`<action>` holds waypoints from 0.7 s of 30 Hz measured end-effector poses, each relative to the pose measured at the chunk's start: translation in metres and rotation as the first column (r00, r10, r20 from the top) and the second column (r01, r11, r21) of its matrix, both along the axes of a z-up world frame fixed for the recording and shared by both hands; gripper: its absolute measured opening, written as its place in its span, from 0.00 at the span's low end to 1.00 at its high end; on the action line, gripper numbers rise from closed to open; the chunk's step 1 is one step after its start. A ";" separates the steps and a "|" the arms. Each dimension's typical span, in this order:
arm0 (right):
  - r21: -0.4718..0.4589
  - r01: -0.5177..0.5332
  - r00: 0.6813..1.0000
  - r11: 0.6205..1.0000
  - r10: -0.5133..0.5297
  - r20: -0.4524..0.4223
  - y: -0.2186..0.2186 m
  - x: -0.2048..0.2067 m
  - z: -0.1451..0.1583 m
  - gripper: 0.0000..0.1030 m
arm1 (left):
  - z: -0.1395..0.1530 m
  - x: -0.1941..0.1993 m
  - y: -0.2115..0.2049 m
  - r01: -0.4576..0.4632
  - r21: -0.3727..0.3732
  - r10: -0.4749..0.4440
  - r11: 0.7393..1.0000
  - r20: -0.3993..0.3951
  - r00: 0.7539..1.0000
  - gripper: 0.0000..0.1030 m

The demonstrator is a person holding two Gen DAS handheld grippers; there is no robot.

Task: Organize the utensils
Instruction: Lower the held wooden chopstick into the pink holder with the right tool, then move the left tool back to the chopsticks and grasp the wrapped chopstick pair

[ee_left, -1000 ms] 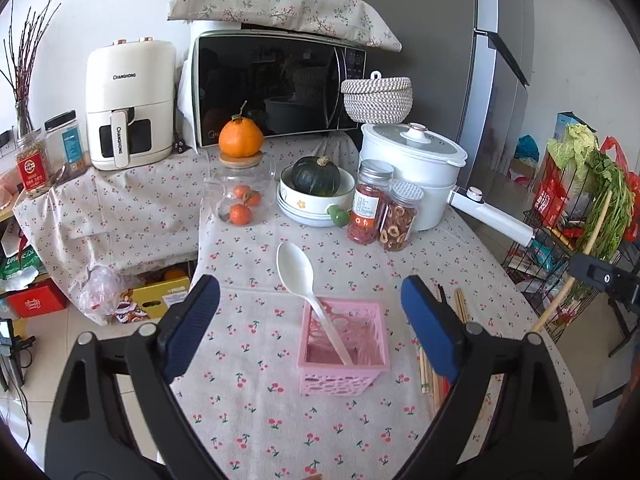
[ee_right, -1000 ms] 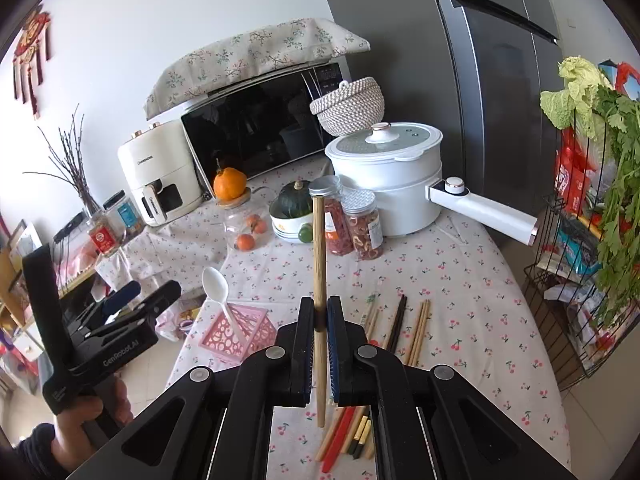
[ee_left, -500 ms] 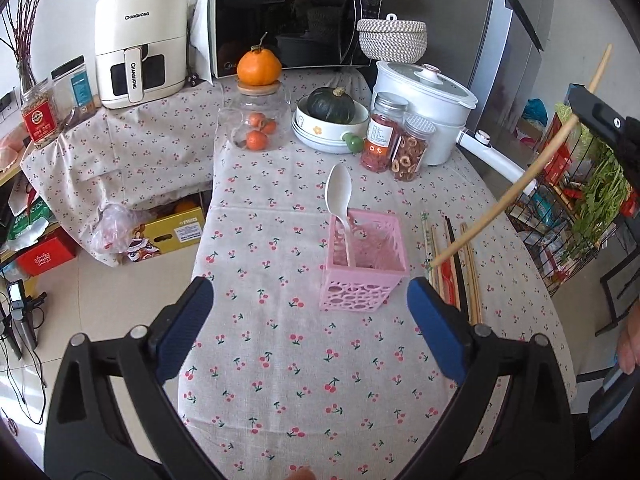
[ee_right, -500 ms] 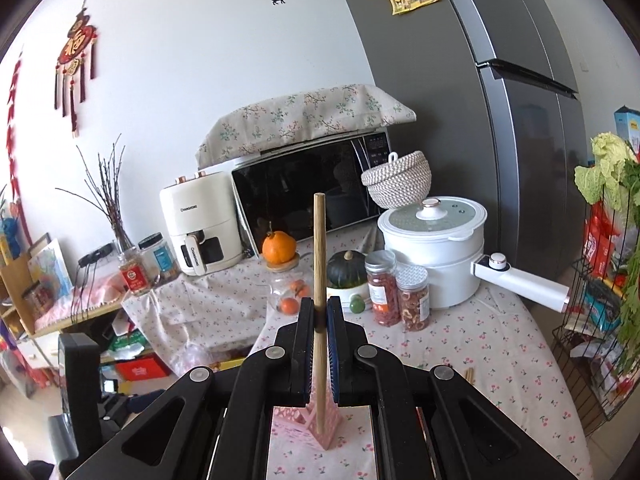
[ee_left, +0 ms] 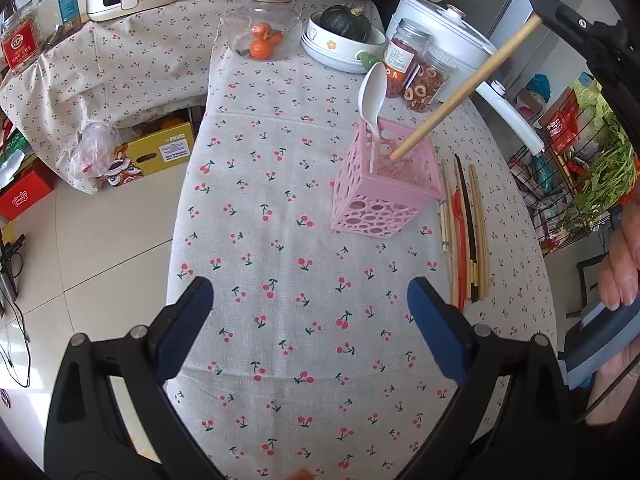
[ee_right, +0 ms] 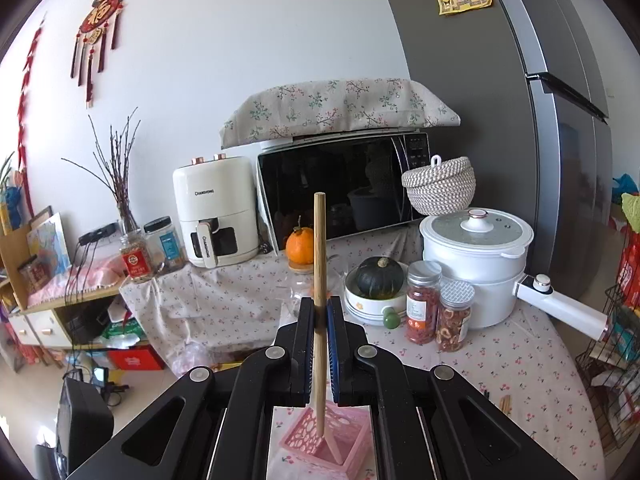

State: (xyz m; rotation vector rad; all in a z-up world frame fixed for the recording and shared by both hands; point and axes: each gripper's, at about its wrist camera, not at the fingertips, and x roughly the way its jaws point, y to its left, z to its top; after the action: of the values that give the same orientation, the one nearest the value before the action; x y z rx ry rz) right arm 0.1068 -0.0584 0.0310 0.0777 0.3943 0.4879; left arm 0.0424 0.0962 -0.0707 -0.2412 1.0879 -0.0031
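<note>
Right gripper point(ee_right: 319, 316), angled slightly downward, is clamped on a wooden chopstick point(ee_right: 319, 280) whose lower tip sits over the mouth of the pink basket point(ee_right: 340, 446) directly below its fingers. Left gripper point(ee_left: 310, 312), jaws spread apart and empty, tilts steeply down at the tablecloth point(ee_left: 280, 240), the basket ahead and to its right, loose chopsticks point(ee_left: 466, 232) beyond. "CHANGHONG" marks the white air fryer point(ee_right: 216, 208).

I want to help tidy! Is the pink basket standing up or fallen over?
Standing up. The pink basket sits flat on the tablecloth, its open top facing upward, with a white spoon leaning inside.
</note>
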 end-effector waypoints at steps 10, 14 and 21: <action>-0.051 0.013 0.999 0.999 -0.014 -0.037 0.005 0.014 -0.024 0.06 | -0.002 -0.001 0.003 0.006 0.013 -0.006 1.000 -0.008 1.000 0.94; -0.042 -0.014 0.997 0.999 0.011 -0.076 0.005 0.017 -0.030 0.07 | -0.002 0.000 0.001 0.008 0.024 -0.008 1.000 -0.003 1.000 0.94; 0.013 0.007 0.995 1.000 -0.006 -0.101 -0.017 0.010 -0.023 0.56 | 0.003 0.000 -0.003 0.008 0.035 -0.008 0.999 0.019 1.000 0.94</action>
State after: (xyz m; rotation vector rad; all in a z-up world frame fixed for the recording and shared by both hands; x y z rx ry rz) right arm 0.1170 -0.0757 0.0077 0.1166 0.4897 0.4810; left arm 0.0422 0.0934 -0.0678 -0.2049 1.0694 0.0065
